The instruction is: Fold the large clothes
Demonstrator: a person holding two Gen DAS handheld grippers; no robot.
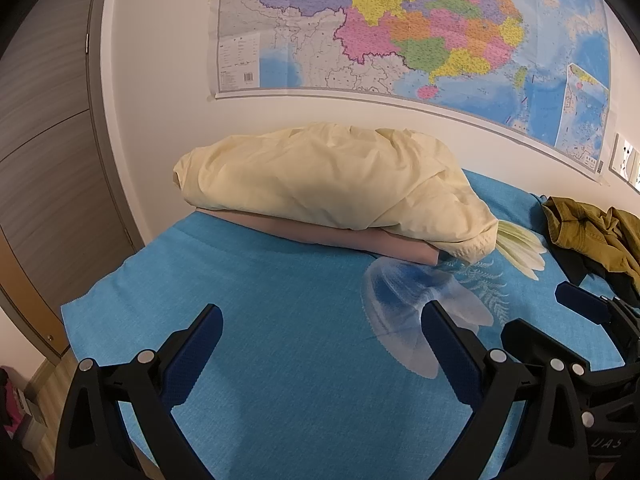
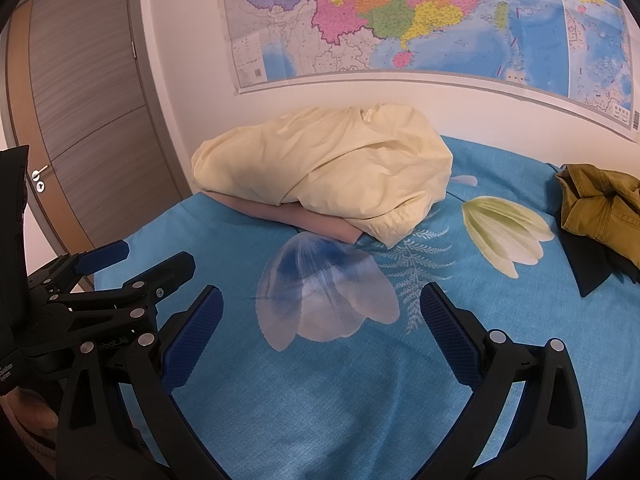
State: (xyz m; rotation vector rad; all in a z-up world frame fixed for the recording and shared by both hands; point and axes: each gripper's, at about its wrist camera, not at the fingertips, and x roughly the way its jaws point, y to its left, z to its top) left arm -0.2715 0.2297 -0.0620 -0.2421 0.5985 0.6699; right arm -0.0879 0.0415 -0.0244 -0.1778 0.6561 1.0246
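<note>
A white wall (image 1: 168,60) fills the upper frame, a map (image 1: 420,28) pinned across it and a door (image 2: 92,112) at the left. Below spreads the blue sheet (image 1: 288,320). At centre a cream bundle (image 1: 328,176) lies on a pink pad (image 1: 320,236). The olive garment (image 2: 600,204) sits crumpled at the right edge. Left gripper (image 1: 322,322) and right gripper (image 2: 322,304) hover at the bottom, jaws spread, holding nothing.
</note>
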